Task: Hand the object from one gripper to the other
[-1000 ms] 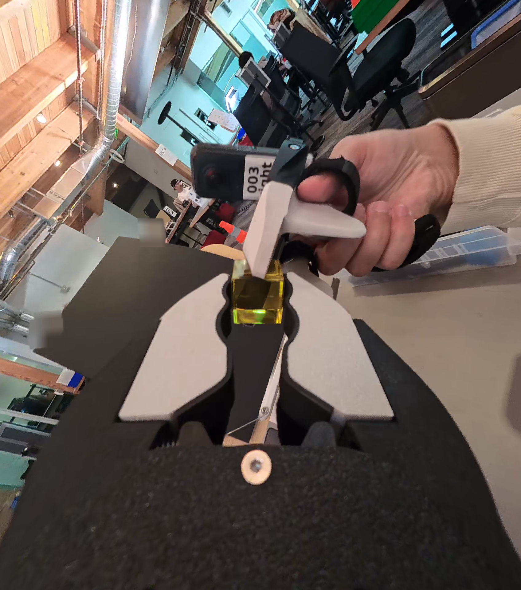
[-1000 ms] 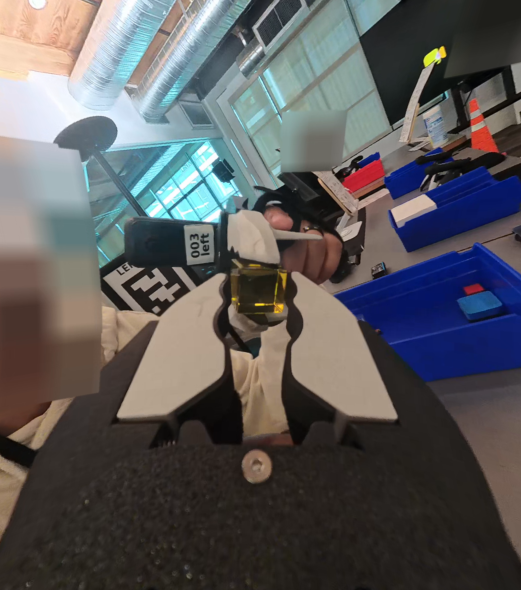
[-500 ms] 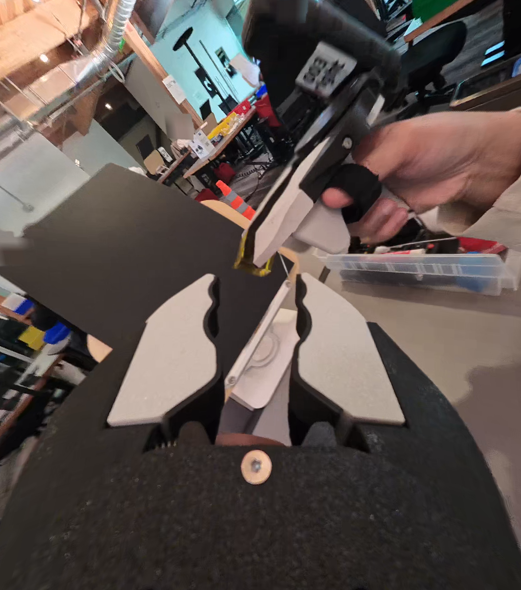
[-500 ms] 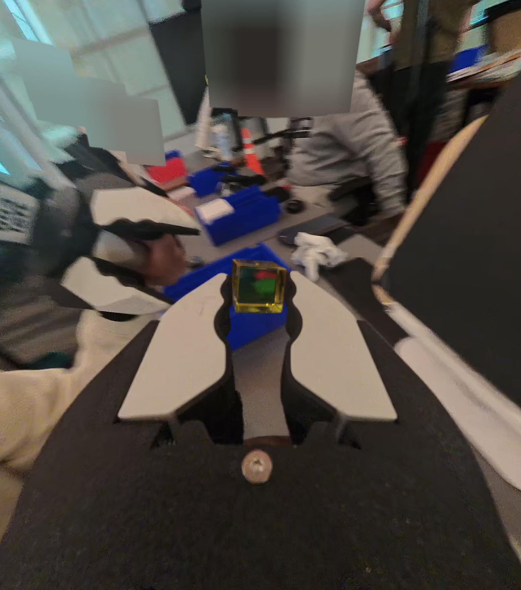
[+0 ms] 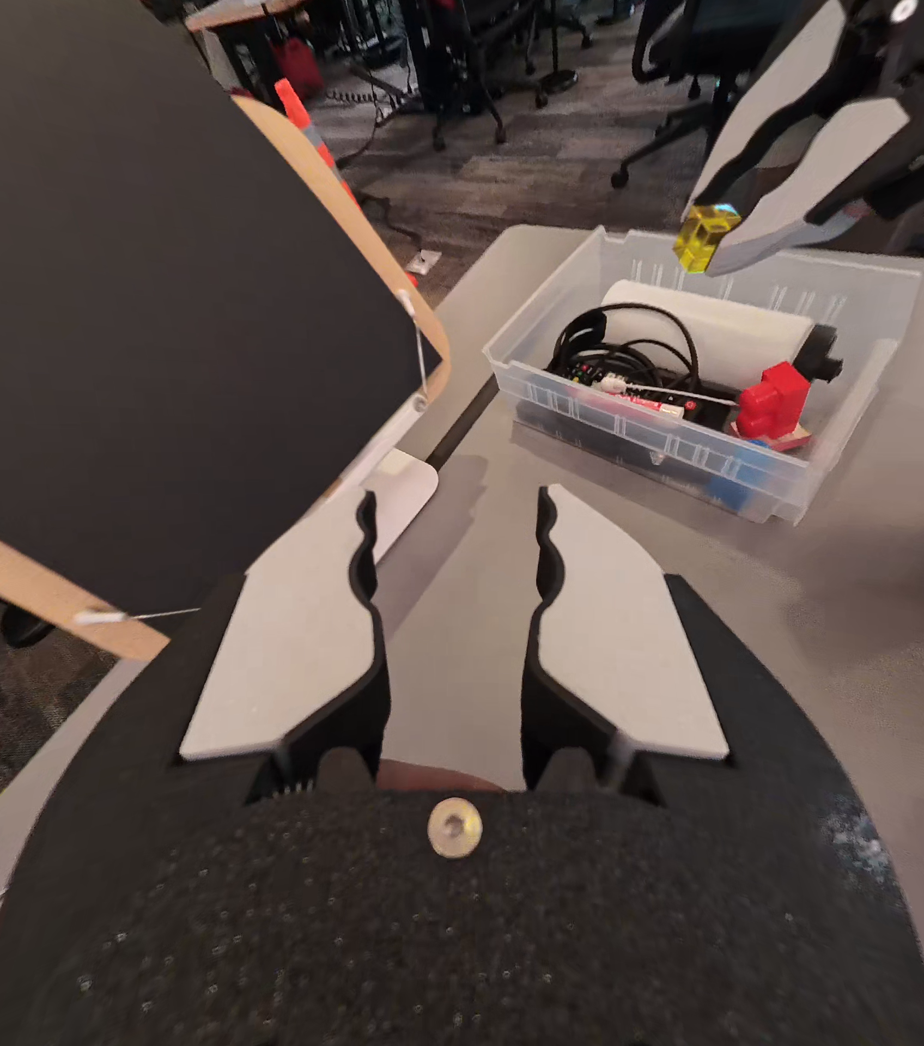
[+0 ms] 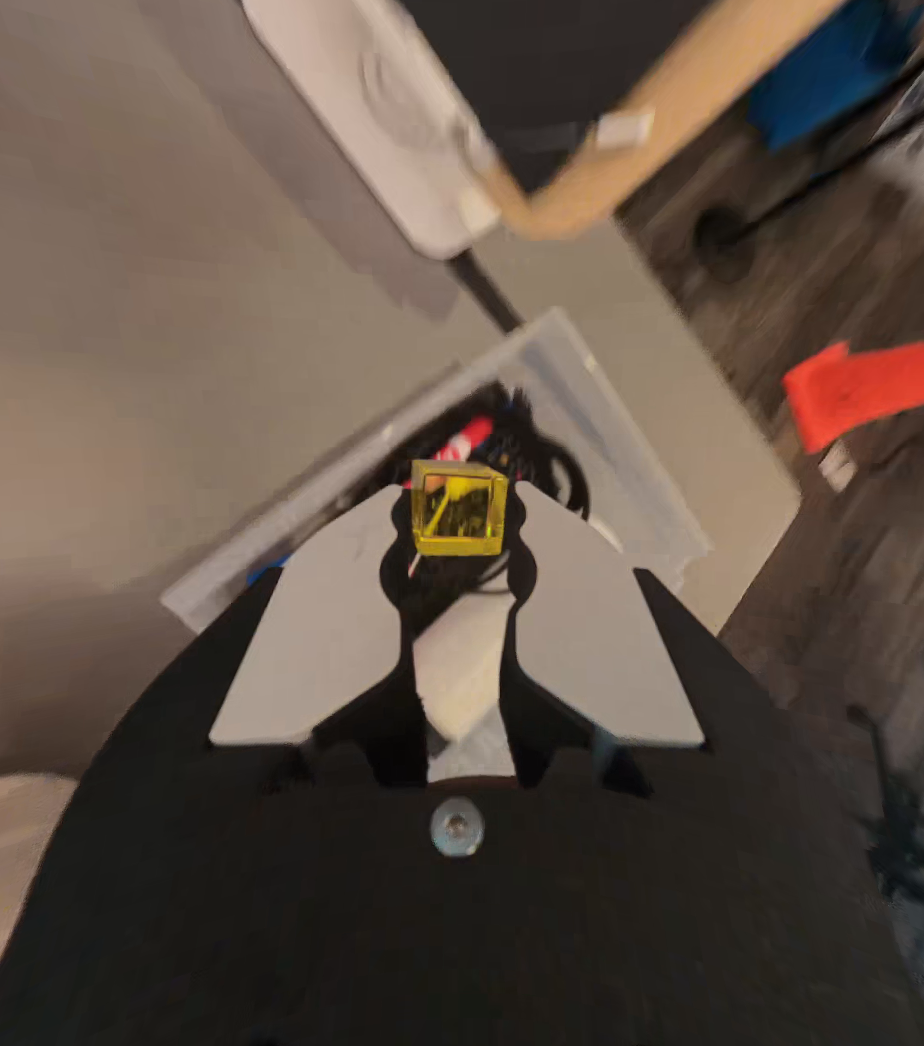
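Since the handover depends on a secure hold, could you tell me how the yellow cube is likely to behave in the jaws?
The yellow cube looks like glossy, see-through plastic, so probably rigid and somewhat slippery. It is pinched only at the tips of the right gripper, so it might twist if bumped. Its flat faces suggest it would not roll if set down.

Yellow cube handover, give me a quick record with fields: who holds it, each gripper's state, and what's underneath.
object: translucent yellow cube
holder: right gripper, shut on the cube at its fingertips
left gripper: open, empty
below the cube: clear plastic bin on the grey table
bin contents: black cable, white roll, red block
handover: cube already in the right gripper
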### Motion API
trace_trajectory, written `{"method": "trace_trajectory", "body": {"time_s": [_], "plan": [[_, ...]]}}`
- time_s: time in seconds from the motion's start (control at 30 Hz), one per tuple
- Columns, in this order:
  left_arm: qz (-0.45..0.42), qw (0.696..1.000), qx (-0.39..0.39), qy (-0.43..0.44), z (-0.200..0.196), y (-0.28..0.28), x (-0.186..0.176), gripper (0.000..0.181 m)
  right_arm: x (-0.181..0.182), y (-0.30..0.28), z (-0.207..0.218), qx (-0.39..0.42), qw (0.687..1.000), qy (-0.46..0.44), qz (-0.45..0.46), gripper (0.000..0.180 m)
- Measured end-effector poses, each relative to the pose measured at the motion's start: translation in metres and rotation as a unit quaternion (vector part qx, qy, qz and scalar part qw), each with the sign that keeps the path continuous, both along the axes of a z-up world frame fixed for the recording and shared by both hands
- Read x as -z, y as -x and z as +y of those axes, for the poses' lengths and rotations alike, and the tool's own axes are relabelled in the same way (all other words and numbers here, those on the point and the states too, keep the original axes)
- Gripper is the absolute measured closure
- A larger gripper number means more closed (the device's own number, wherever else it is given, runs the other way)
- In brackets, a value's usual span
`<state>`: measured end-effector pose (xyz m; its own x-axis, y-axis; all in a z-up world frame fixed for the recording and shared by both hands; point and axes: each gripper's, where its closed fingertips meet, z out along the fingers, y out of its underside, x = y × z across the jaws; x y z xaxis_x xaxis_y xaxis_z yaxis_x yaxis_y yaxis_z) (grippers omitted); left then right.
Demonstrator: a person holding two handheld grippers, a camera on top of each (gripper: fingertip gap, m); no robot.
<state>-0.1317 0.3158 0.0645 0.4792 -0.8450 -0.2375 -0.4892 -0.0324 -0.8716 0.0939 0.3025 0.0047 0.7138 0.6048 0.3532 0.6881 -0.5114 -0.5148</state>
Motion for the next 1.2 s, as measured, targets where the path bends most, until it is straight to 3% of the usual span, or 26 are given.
{"method": "trace_trajectory", "body": {"time_s": [0.23, 0.4, 0.53, 0.6, 0.67, 0.77, 0.87, 0.93, 1.0, 1.07, 1.13, 1.2], "plan": [[0.096, 0.989, 0.007, 0.108, -0.009, -0.044, 0.096, 0.134, 0.128, -0.055, 0.033, 0.022, 0.972, 0.231, -0.044, 0.149], [0.12, 0.955, 0.059, 0.265, -0.081, -0.028, 0.153, 0.138, 0.167, -0.051, 0.048, 0.016, 0.959, 0.279, -0.044, 0.15], [0.021, 0.956, 0.04, 0.291, -0.139, -0.001, 0.159, 0.131, 0.166, -0.047, 0.051, 0.004, 0.965, 0.256, -0.048, 0.15], [-0.043, 0.955, 0.03, 0.291, -0.169, 0.012, 0.159, 0.121, 0.161, -0.051, 0.051, 0.012, 0.968, 0.246, -0.054, 0.138], [-0.084, 0.959, -0.004, 0.271, -0.191, 0.033, 0.163, 0.115, 0.127, -0.051, 0.049, 0.037, 0.977, 0.207, -0.025, 0.125], [-0.107, 0.966, -0.066, 0.227, -0.212, 0.071, 0.168, 0.116, 0.035, -0.038, 0.037, 0.052, 0.996, 0.049, 0.051, 0.127], [-0.126, 0.961, -0.129, 0.209, -0.222, 0.116, 0.169, 0.126, -0.035, 0.005, 0.008, -0.009, 0.99, -0.095, 0.108, 0.13], [-0.177, 0.946, -0.15, 0.228, -0.226, 0.139, 0.165, 0.121, -0.047, 0.06, -0.027, -0.073, 0.968, -0.108, 0.216, 0.135], [-0.217, 0.928, -0.187, 0.236, -0.221, 0.166, 0.169, 0.121, -0.026, 0.117, -0.082, -0.116, 0.924, -0.04, 0.362, 0.131], [-0.225, 0.914, -0.226, 0.252, -0.219, 0.189, 0.175, 0.121, 0.023, 0.155, -0.141, -0.12, 0.891, 0.038, 0.435, 0.13], [-0.236, 0.907, -0.248, 0.244, -0.213, 0.206, 0.173, 0.12, 0.076, 0.178, -0.189, -0.107, 0.884, 0.068, 0.451, 0.129], [-0.243, 0.902, -0.268, 0.237, -0.207, 0.222, 0.171, 0.119, 0.112, 0.187, -0.215, -0.074, 0.883, 0.04, 0.462, 0.129]]}}
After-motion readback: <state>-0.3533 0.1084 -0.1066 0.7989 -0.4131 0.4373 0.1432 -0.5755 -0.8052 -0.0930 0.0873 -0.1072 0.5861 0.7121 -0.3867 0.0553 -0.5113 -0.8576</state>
